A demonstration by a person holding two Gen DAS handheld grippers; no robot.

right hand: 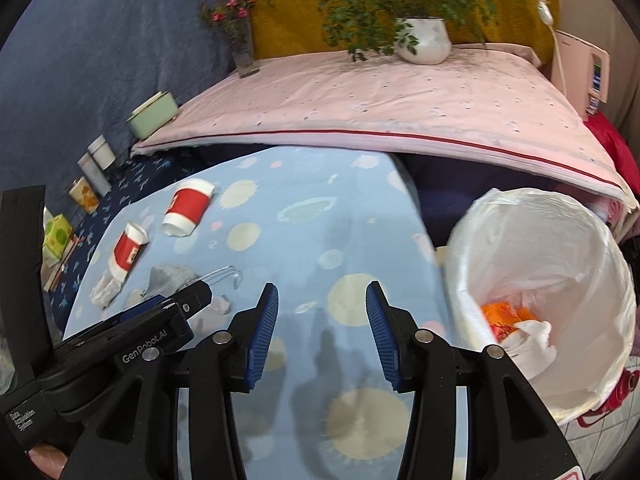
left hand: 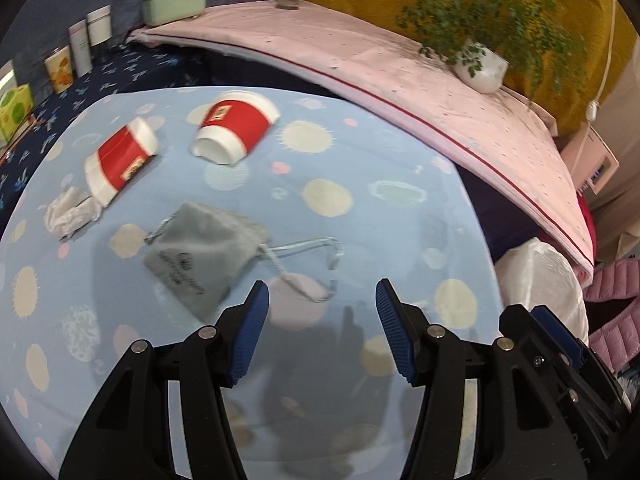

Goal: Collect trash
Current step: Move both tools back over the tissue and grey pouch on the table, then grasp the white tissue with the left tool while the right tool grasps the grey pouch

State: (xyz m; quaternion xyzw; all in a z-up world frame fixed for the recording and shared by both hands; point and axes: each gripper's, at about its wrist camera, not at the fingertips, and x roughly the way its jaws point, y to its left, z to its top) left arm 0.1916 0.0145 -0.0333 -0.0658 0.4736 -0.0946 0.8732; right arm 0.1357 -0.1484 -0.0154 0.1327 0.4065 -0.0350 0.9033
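Two red-and-white paper cups lie on their sides on the light blue spotted tablecloth [left hand: 360, 220]: one [left hand: 236, 128] at the far middle, the other [left hand: 120, 160] to its left beside a crumpled white tissue [left hand: 68, 212]. A grey drawstring pouch [left hand: 200, 260] lies nearer. My left gripper [left hand: 322, 300] hovers open over the cloth just right of the pouch, nothing between its fingers. My right gripper [right hand: 322, 300] is open over bare cloth, also empty. A white-lined trash bin [right hand: 540, 280] stands off the table's right edge with orange wrapping [right hand: 504, 316] and white tissue inside.
A pink-covered surface [right hand: 400, 96] runs behind the table with a potted plant [right hand: 424, 40] and a flower vase [right hand: 244, 52]. Canisters and boxes [left hand: 84, 44] line the far left on a dark blue cloth. My left gripper's body [right hand: 120, 340] shows at the right view's left edge.
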